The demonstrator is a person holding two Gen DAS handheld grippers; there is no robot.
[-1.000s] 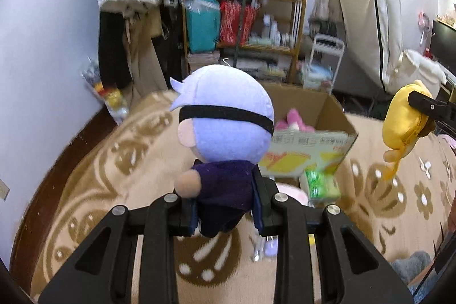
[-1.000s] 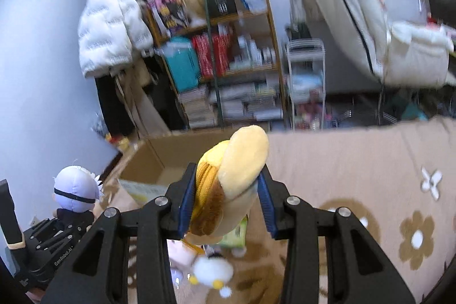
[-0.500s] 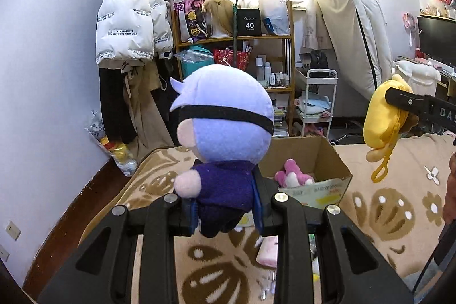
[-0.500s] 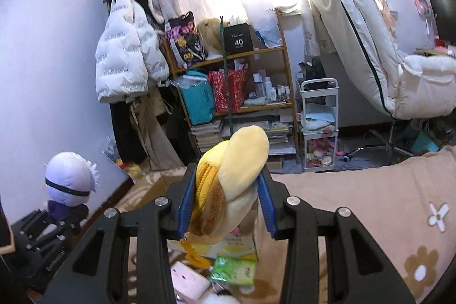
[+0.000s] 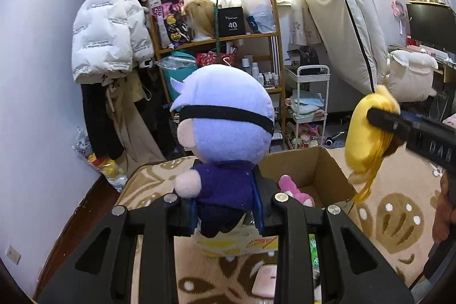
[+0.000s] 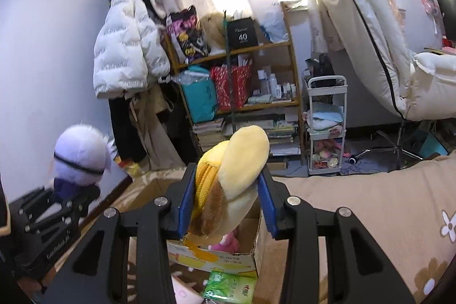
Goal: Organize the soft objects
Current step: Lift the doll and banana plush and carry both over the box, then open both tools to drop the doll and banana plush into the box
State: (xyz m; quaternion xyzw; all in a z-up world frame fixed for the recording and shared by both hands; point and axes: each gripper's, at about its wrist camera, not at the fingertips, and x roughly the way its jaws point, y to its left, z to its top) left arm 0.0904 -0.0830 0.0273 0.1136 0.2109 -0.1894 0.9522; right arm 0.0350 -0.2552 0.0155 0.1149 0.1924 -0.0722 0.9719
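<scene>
My left gripper (image 5: 226, 214) is shut on a plush doll (image 5: 225, 138) with a pale lilac head, a black band and a dark purple body, held upright above the near edge of an open cardboard box (image 5: 327, 167). The doll (image 6: 81, 158) and left gripper (image 6: 65, 204) also show at the left of the right wrist view. My right gripper (image 6: 226, 207) is shut on a yellow plush pouch (image 6: 230, 178) with a zip and brown patch, over the box (image 6: 250, 250). That pouch (image 5: 367, 138) hangs right of the box. A pink plush (image 5: 296, 190) lies inside the box.
The box sits on a beige patterned blanket (image 5: 393, 215). A green packet (image 6: 230, 287) and a pink flat item (image 5: 265, 282) lie in front of it. Behind stand a cluttered wooden shelf (image 5: 228, 47), a white trolley (image 5: 310, 104), a hung white jacket (image 5: 105, 30) and a reclined chair (image 6: 384, 47).
Both grippers have tilted up and moved toward the box, still gripping their toys. The box now sits lower in both views, and the yellow pouch is closer to it.
</scene>
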